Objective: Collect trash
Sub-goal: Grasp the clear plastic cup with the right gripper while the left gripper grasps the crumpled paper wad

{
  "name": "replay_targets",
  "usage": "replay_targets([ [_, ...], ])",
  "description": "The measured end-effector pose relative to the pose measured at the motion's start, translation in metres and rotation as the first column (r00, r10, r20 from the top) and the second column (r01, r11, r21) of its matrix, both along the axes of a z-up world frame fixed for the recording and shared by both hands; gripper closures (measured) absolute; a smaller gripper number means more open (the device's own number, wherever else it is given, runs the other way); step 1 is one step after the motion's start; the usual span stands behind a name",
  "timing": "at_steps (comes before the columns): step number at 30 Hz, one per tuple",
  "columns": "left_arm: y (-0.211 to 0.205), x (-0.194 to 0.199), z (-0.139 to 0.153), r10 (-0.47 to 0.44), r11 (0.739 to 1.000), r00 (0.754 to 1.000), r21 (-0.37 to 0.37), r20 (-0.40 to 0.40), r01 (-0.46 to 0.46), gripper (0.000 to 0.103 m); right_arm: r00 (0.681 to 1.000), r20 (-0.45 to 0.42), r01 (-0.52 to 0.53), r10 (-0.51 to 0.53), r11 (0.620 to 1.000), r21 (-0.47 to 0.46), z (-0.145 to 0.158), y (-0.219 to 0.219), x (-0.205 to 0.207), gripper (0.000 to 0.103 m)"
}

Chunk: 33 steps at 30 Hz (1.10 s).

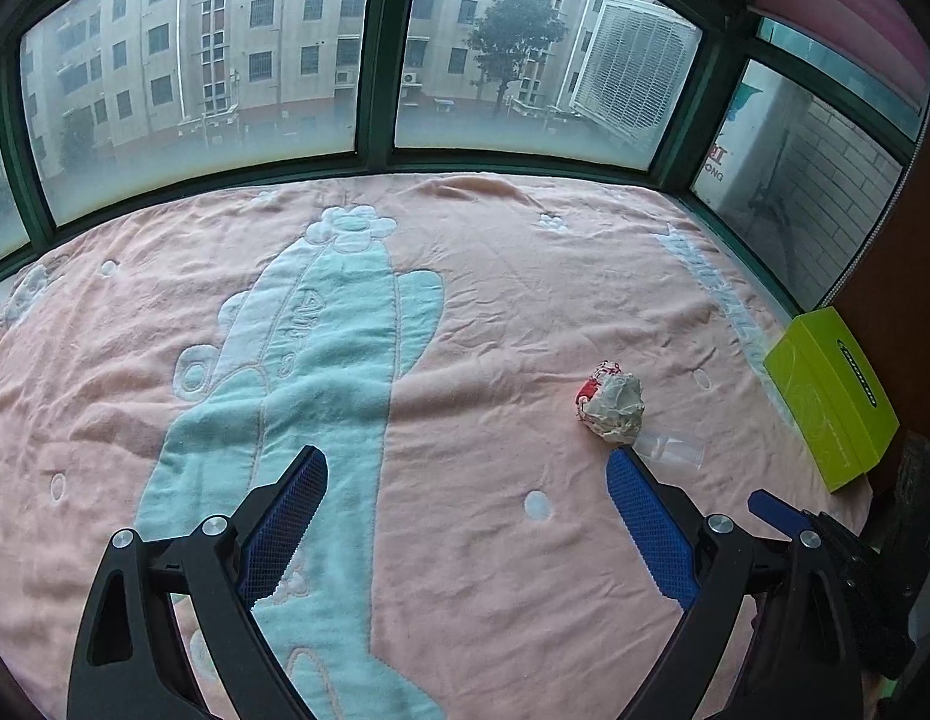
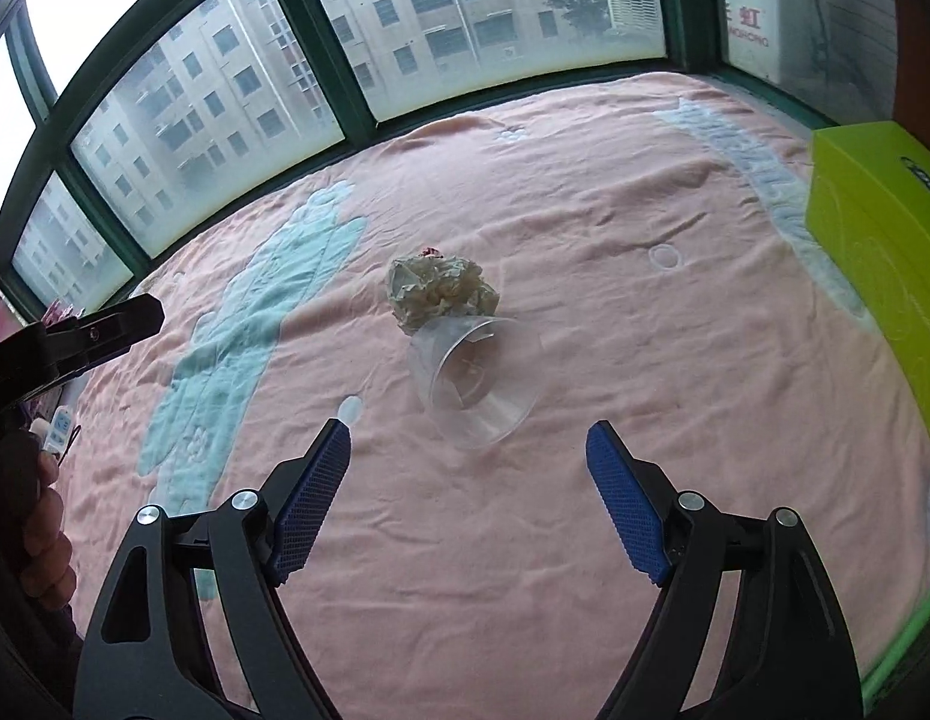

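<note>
A crumpled paper ball (image 1: 612, 405) with red print lies on the pink blanket (image 1: 495, 312). It also shows in the right wrist view (image 2: 441, 291). A clear plastic cup (image 2: 474, 381) lies on its side against the ball, mouth toward me; in the left wrist view the cup (image 1: 672, 450) is faint, right of the ball. My left gripper (image 1: 468, 468) is open and empty, its right finger tip just below the ball. My right gripper (image 2: 468, 441) is open and empty, just short of the cup. The left gripper shows at the left edge of the right wrist view (image 2: 99, 330).
A lime-green box (image 1: 834, 399) stands at the blanket's right edge, also in the right wrist view (image 2: 885, 258). Green-framed windows (image 1: 375, 54) wall the far side. A blue cactus figure (image 1: 309, 360) is woven into the blanket. A white power strip (image 2: 56, 429) lies at far left.
</note>
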<state>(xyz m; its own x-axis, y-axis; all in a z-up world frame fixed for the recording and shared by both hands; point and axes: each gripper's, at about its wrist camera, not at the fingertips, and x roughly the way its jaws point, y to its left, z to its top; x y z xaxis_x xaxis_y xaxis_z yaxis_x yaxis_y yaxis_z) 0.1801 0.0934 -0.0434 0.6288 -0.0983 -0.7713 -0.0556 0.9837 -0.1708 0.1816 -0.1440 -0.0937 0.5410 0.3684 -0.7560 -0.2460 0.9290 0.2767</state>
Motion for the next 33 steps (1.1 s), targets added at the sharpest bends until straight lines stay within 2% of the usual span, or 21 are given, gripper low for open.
replay_targets([
  [3, -0.001, 0.009, -0.005, -0.004, 1.0, 1.0, 0.0, -0.008, 0.004, 0.012, 0.999, -0.033, -0.03, 0.031, 0.999, 0.031, -0.011, 0.002, 0.015, 0.019],
  [8, -0.003, 0.022, -0.009, -0.015, 1.0, 1.0, 0.001, -0.016, 0.015, 0.012, 0.997, -0.054, -0.046, 0.047, 0.999, 0.023, -0.025, 0.006, 0.035, 0.018],
  [13, -0.008, 0.033, -0.013, -0.03, 1.0, 0.999, -0.003, -0.025, 0.03, 0.012, 0.993, -0.109, -0.044, 0.055, 0.993, 0.105, -0.042, 0.002, 0.051, 0.018],
  [15, -0.011, 0.037, -0.015, -0.037, 0.999, 0.999, 0.0, -0.03, 0.037, 0.012, 0.993, -0.101, -0.045, 0.056, 0.993, 0.108, -0.042, 0.002, 0.053, 0.018],
  [18, -0.016, 0.043, -0.019, -0.049, 0.999, 0.998, 0.002, -0.038, 0.049, 0.012, 0.992, -0.103, -0.063, 0.073, 0.993, 0.096, -0.04, 0.006, 0.054, 0.026],
  [19, -0.017, 0.045, -0.021, -0.053, 0.999, 0.998, 0.0, -0.04, 0.053, 0.012, 0.992, -0.105, -0.062, 0.071, 0.995, 0.083, -0.041, 0.007, 0.054, 0.034],
  [20, -0.02, 0.046, -0.022, -0.06, 0.998, 0.997, -0.002, -0.042, 0.06, 0.012, 0.992, -0.106, -0.063, 0.071, 0.995, 0.083, -0.041, 0.007, 0.053, 0.036],
  [23, -0.028, 0.05, -0.025, -0.084, 0.996, 0.996, -0.006, -0.042, 0.084, 0.012, 0.993, -0.104, -0.053, 0.062, 0.994, 0.094, -0.038, 0.004, 0.047, 0.037],
  [33, -0.076, 0.078, -0.047, -0.189, 0.982, 0.98, 0.006, -0.068, 0.19, 0.012, 0.993, -0.088, 0.078, -0.077, 0.997, 0.011, -0.018, -0.019, 0.007, 0.037],
])
